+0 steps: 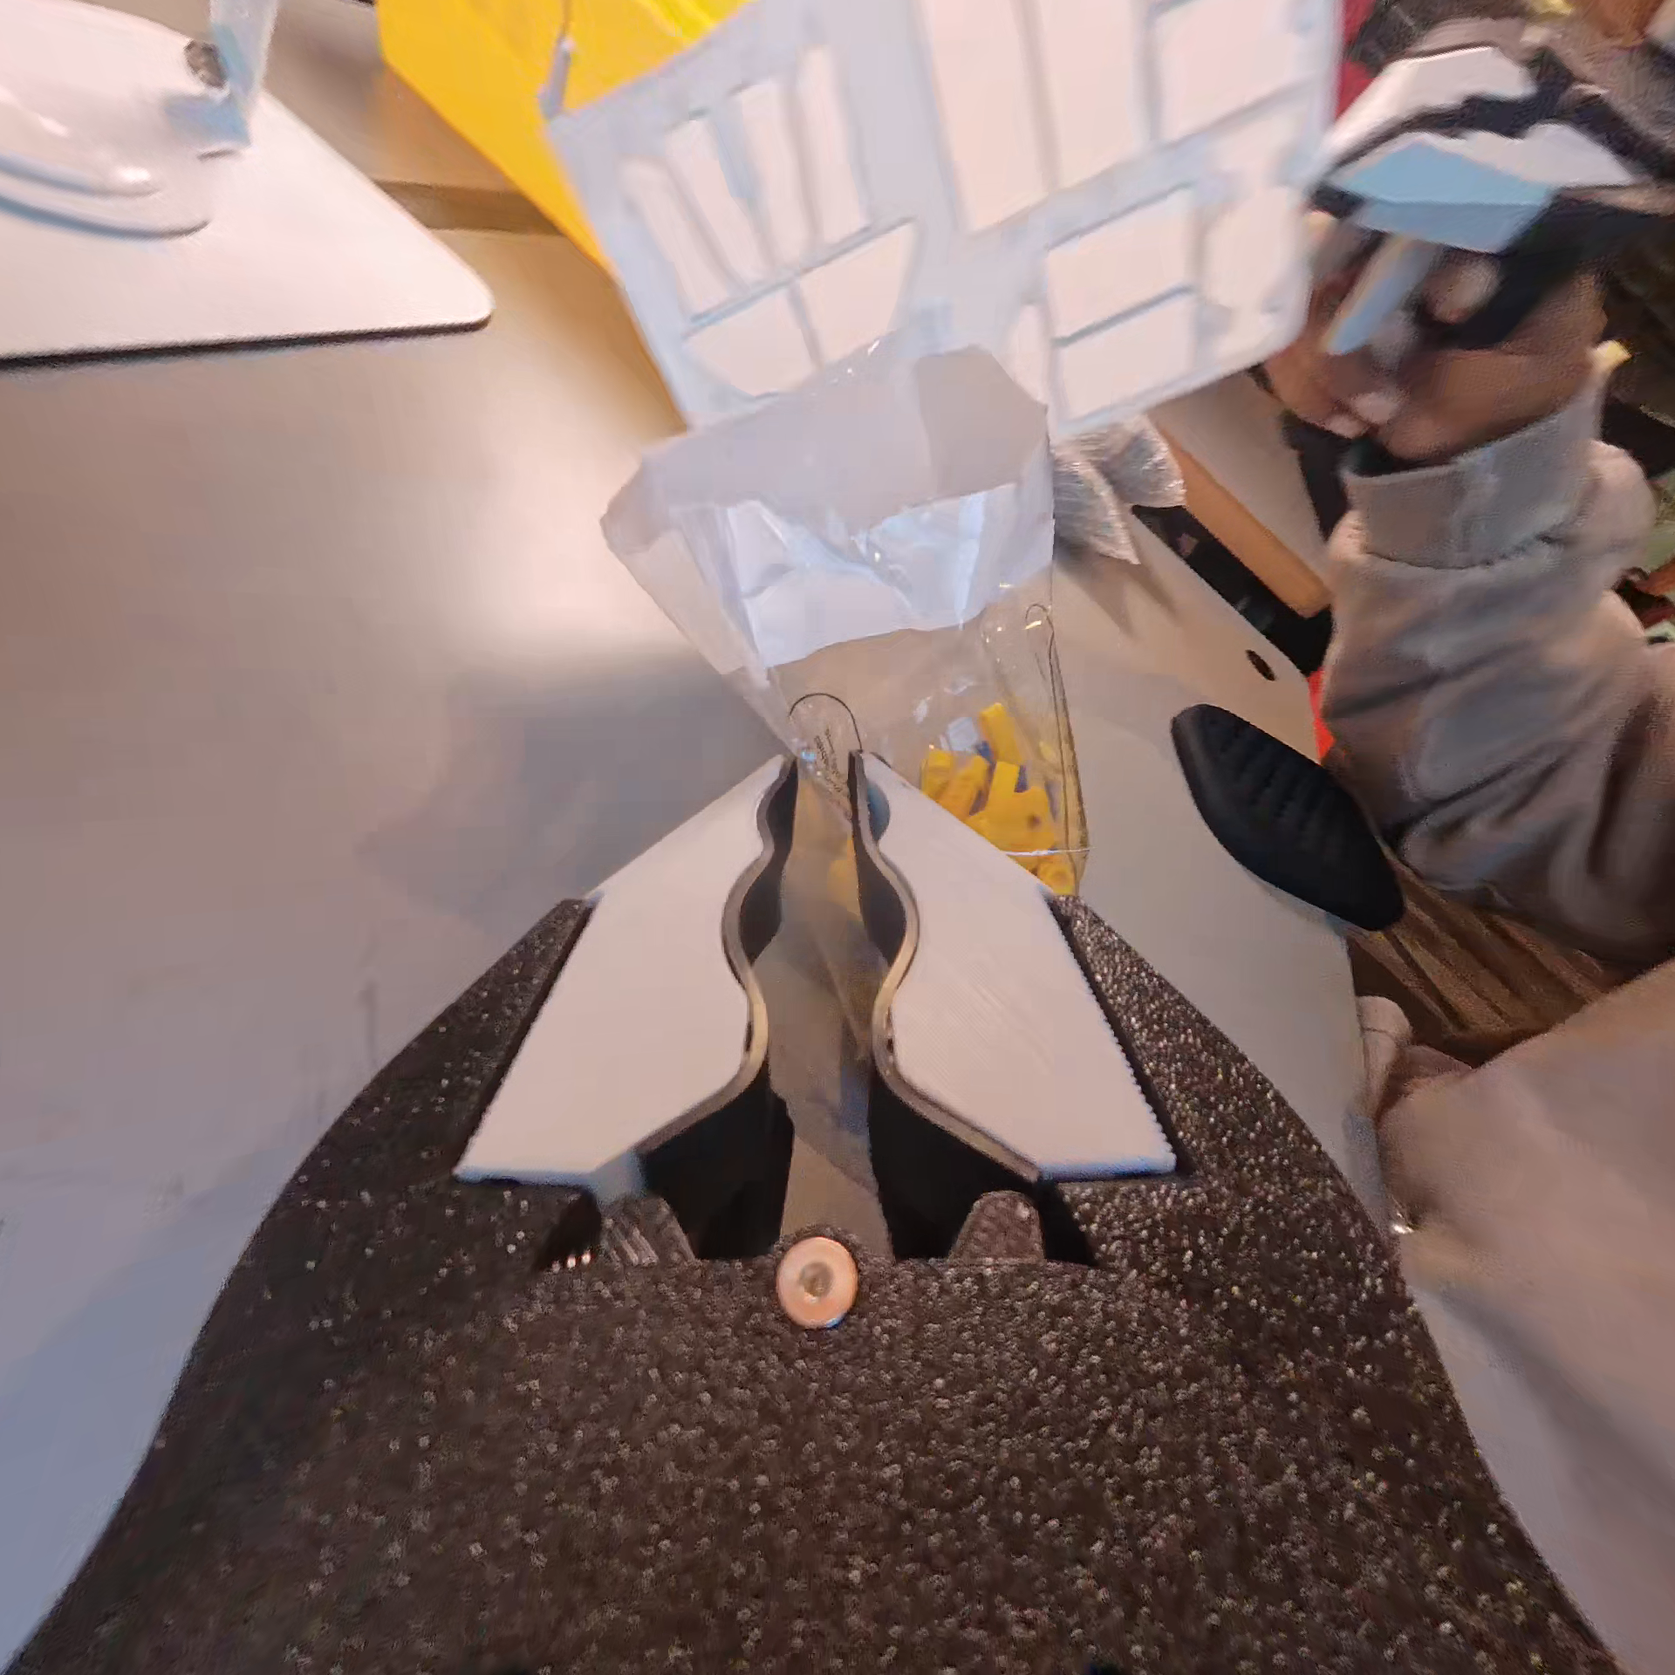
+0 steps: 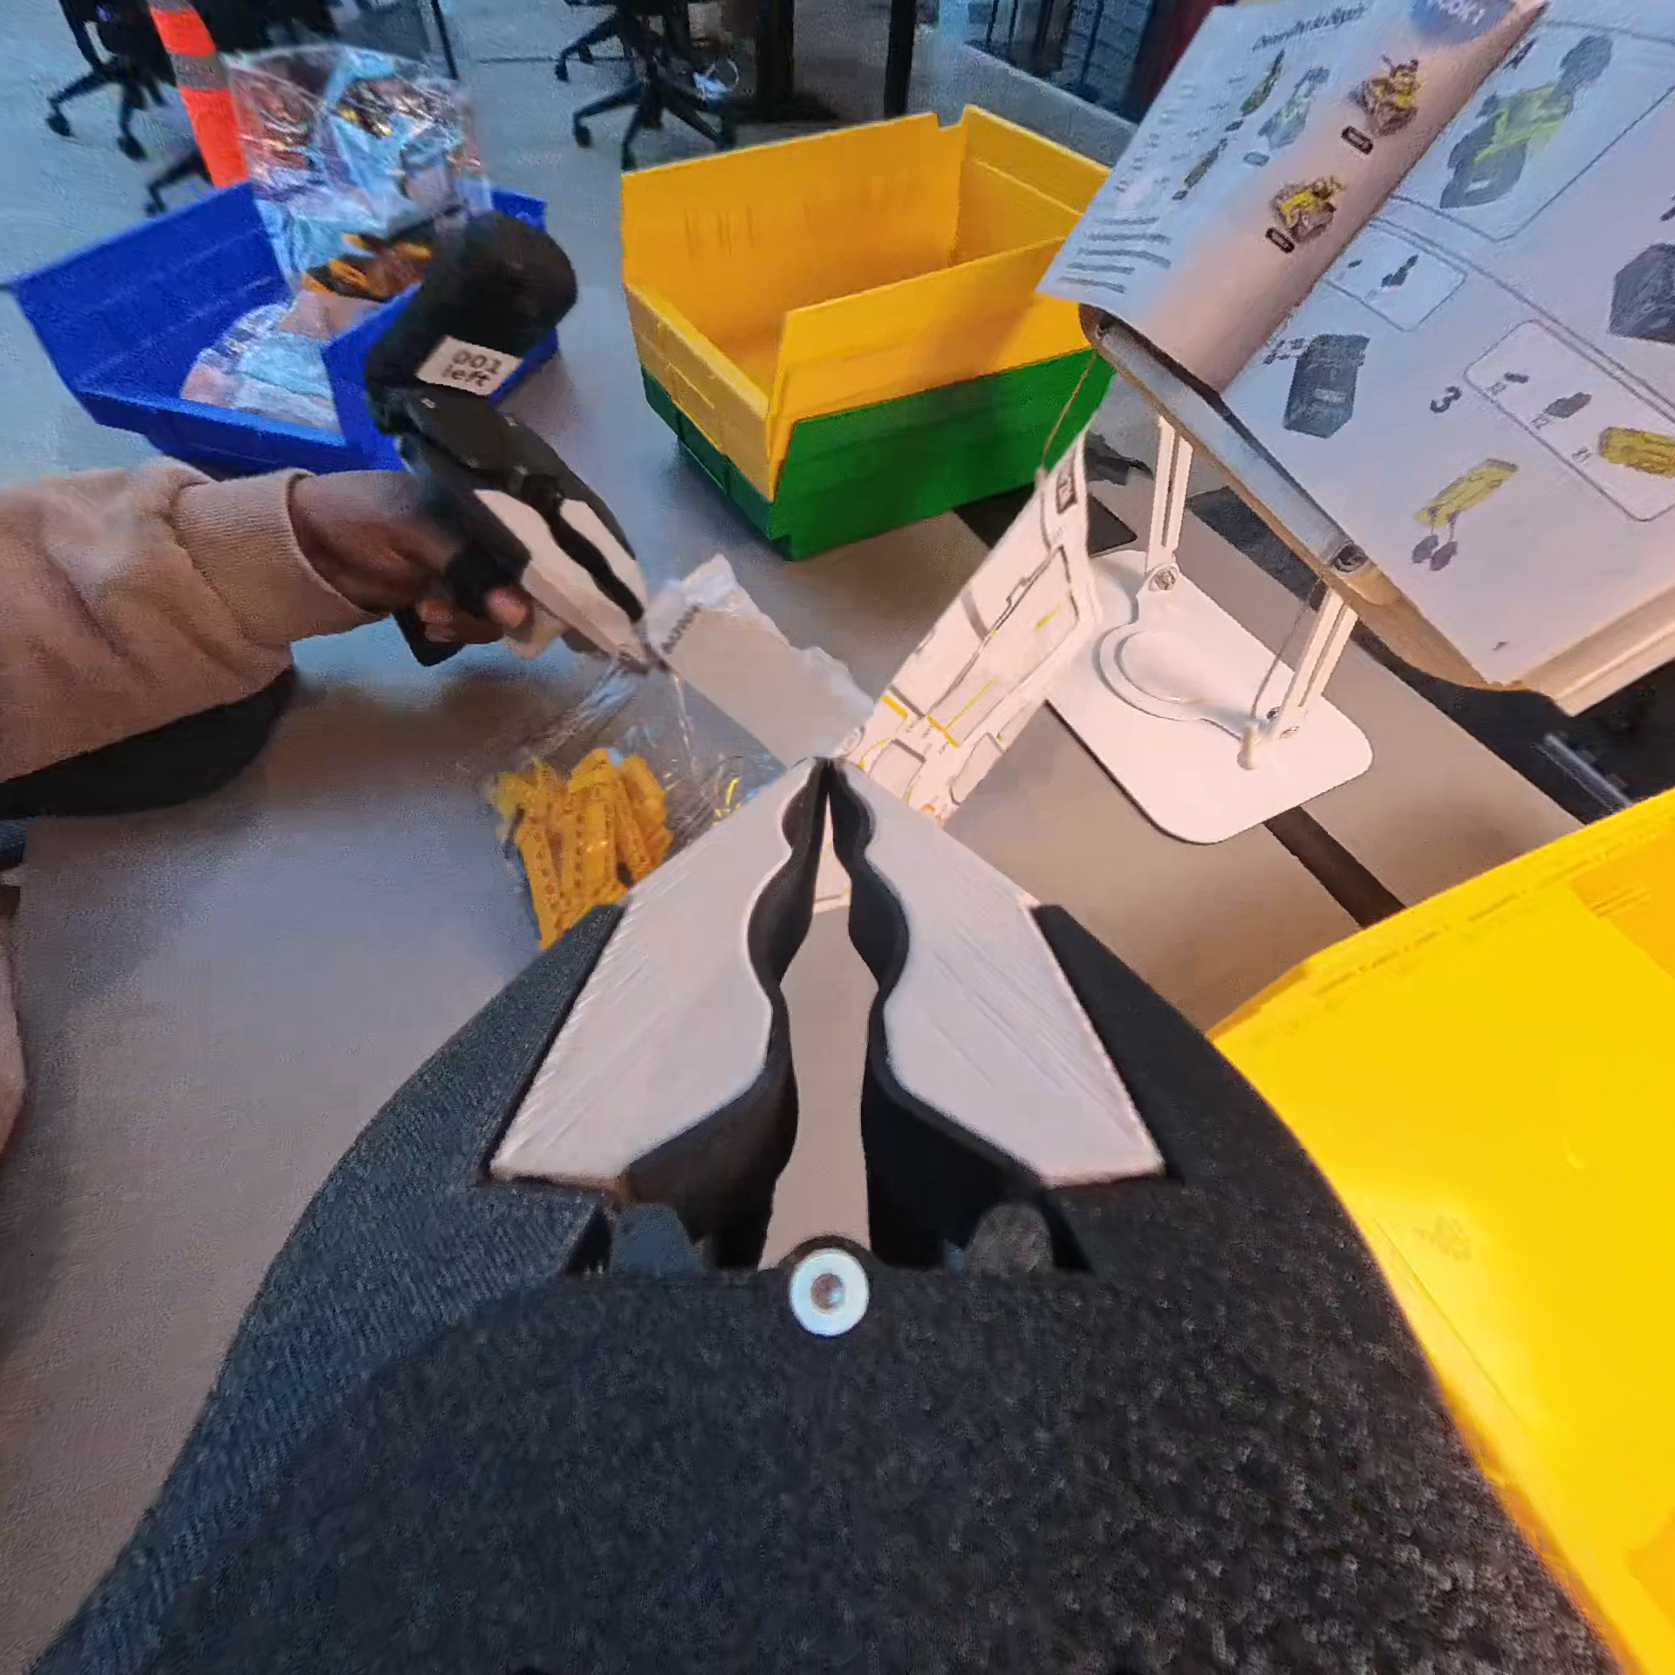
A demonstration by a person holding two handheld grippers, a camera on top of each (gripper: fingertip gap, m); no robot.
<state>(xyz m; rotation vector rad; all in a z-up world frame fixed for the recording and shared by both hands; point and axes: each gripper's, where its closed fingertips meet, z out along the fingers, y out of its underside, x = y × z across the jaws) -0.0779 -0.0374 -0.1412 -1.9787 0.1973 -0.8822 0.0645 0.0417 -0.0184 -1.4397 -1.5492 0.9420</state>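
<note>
Two hand-held grippers are working on one clear plastic bag (image 1: 906, 634) over a grey table (image 1: 272, 634). The left gripper (image 1: 825, 770) is pinching the bag's thin film between its fingertips, the two tips nearly meeting on the plastic; held that way, by the side of the film, the bag is hanging from the tips and the yellow building pieces (image 1: 988, 798) are gathering in its bottom corner, just to the right of the fingers. Seen from the other side, the same bag (image 2: 653, 725) is sagging below that left gripper (image 2: 639, 648), which a hand (image 2: 399, 553) in a beige sleeve is gripping by its black handle. The right gripper (image 2: 827, 769) is standing just ahead-left of the bag's yellow pieces (image 2: 580, 834), its fingertips pressed together; a white printed sheet (image 2: 961, 689) is rising straight from those tips, so it appears to be clamping the sheet's lower edge, though the contact itself is too tight to read for certain. Beyond the right gripper, a yellow-and-green bin (image 2: 861, 363) is sitting open, a blue bin (image 2: 181, 344) of plastic packets is sitting far to the left, and an instruction booklet (image 2: 1450, 272) is resting on a white stand (image 2: 1215, 725) to the right, tilted toward the worker.
</note>
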